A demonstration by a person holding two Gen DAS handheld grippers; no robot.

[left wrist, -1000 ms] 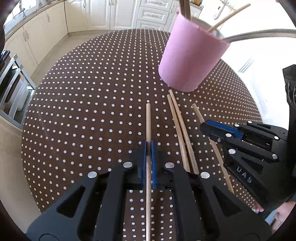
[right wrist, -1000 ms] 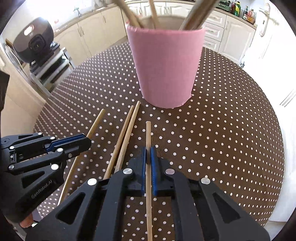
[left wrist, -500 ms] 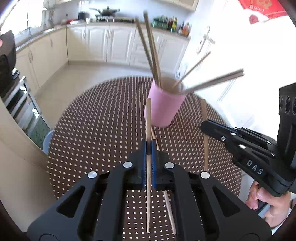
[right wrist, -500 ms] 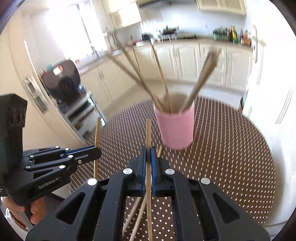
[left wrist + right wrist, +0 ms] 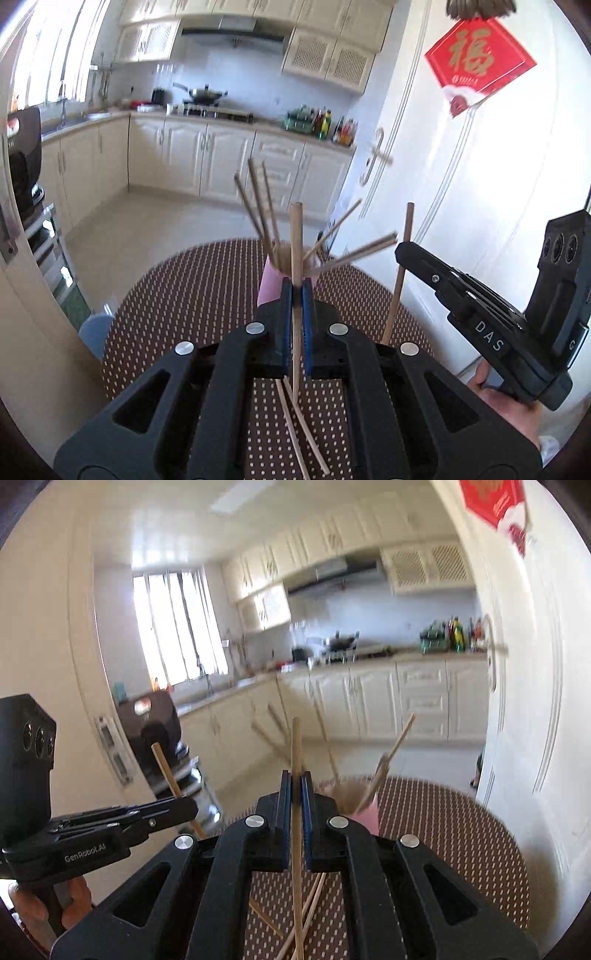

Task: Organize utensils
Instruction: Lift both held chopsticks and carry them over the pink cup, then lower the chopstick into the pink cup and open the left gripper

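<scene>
My left gripper (image 5: 295, 291) is shut on a wooden chopstick (image 5: 296, 240) and holds it upright, high above the table. My right gripper (image 5: 294, 779) is shut on another chopstick (image 5: 295, 746), also raised; it shows in the left wrist view (image 5: 400, 254) at the right with its chopstick (image 5: 404, 240). The left gripper shows in the right wrist view (image 5: 192, 810) with its chopstick (image 5: 164, 764). A pink cup (image 5: 269, 284) holding several chopsticks stands on the table behind the left gripper, and in the right wrist view (image 5: 365, 814). Two chopsticks (image 5: 295, 435) lie on the tablecloth below.
The round table has a brown polka-dot cloth (image 5: 192, 295). White kitchen cabinets (image 5: 184, 158) line the far wall. A white door (image 5: 461, 184) stands to the right. A dish rack (image 5: 48, 251) and a black appliance (image 5: 155, 727) are at the left.
Both grippers have lifted and tilted up, each carrying its chopstick off the table. The views now look across the kitchen, and the pink cup looks smaller and farther off.
</scene>
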